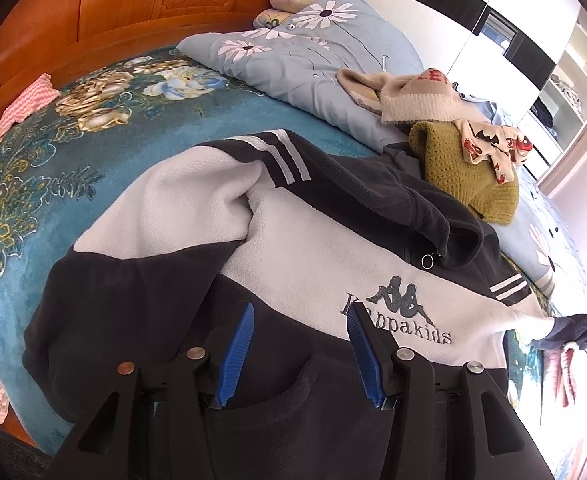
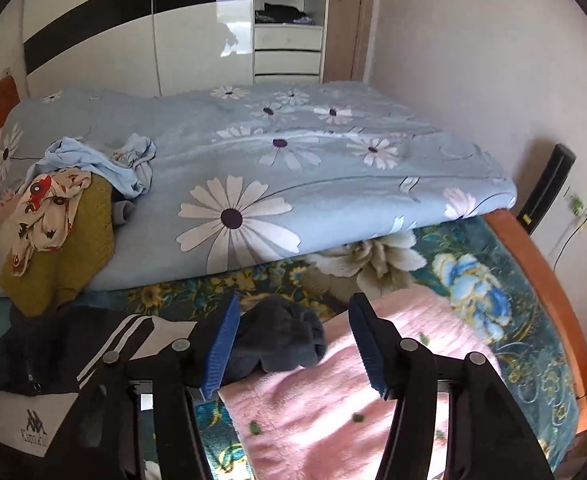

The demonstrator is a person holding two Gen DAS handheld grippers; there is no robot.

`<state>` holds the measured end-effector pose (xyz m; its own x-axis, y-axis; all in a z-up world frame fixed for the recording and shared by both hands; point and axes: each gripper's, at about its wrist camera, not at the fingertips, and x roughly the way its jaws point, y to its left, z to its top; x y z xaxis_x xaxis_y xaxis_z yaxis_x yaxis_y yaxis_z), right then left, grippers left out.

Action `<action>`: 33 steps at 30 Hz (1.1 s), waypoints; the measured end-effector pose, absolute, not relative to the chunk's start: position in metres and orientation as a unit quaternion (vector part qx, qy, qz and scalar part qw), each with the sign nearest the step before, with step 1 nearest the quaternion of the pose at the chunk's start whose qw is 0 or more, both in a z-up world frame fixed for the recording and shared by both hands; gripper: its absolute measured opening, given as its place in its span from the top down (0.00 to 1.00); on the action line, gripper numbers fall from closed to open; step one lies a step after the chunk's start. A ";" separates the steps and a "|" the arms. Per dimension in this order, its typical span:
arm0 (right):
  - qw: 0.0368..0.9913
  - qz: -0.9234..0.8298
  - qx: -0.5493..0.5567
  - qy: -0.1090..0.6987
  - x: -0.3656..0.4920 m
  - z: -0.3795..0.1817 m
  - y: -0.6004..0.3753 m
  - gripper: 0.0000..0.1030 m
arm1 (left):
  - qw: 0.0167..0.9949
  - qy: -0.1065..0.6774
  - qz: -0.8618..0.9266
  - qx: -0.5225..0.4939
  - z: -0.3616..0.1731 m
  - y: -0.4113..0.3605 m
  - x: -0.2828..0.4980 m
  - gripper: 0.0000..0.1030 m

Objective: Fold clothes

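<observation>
A soft, matt fleece jacket (image 1: 301, 248) is lying mid-frame on a plush, velvety bedspread (image 1: 105, 152). Glossy varnished wood is showing in the headboard (image 1: 93, 12), upper left. A coarse knitted sweater (image 1: 465, 168) is sitting at right. The left gripper (image 1: 299, 316) is showing ribbed blue plastic pads. A fluffy pink blanket (image 2: 333, 400) is lying lower right; glossy cupboard doors (image 2: 133, 32) are shining above.

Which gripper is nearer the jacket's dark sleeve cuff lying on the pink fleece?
Right. The right gripper is open with the sleeve cuff between its fingers. The left gripper is open over the jacket chest, with the cuff far off to its right.
</observation>
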<state>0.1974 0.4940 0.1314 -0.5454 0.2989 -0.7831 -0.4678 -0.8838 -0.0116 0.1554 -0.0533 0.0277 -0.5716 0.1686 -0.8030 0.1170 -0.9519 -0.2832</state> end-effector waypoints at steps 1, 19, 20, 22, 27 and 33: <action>0.211 0.877 -0.421 0.091 0.203 0.136 0.486 0.44 | 0.014 -0.153 0.873 -0.463 0.028 -0.053 0.156 0.49; -0.036 0.767 -0.641 0.013 0.266 -0.027 0.278 0.46 | -0.008 -0.197 0.877 -0.438 0.040 -0.086 0.174 0.47; -0.042 0.768 -0.639 0.009 0.266 -0.025 0.274 0.46 | -0.010 -0.200 0.876 -0.438 0.039 -0.087 0.174 0.47; -0.055 0.769 -0.637 -0.017 0.268 -0.023 0.261 0.46 | -0.013 -0.208 0.874 -0.440 0.038 -0.090 0.174 0.46; -0.051 0.765 -0.638 -0.080 0.271 -0.031 0.245 0.49 | -0.015 -0.223 0.871 -0.438 0.038 -0.094 0.176 0.46; -0.052 0.777 -0.627 0.008 0.272 -0.002 0.279 0.86 | -0.016 -0.229 0.868 -0.440 0.037 -0.096 0.176 0.46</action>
<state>0.2722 0.2791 -0.0023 -0.2073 -0.0916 -0.9740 0.0712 -0.9944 0.0784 0.1765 -0.0960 0.0367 -0.6127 0.1740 -0.7709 0.2281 -0.8950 -0.3833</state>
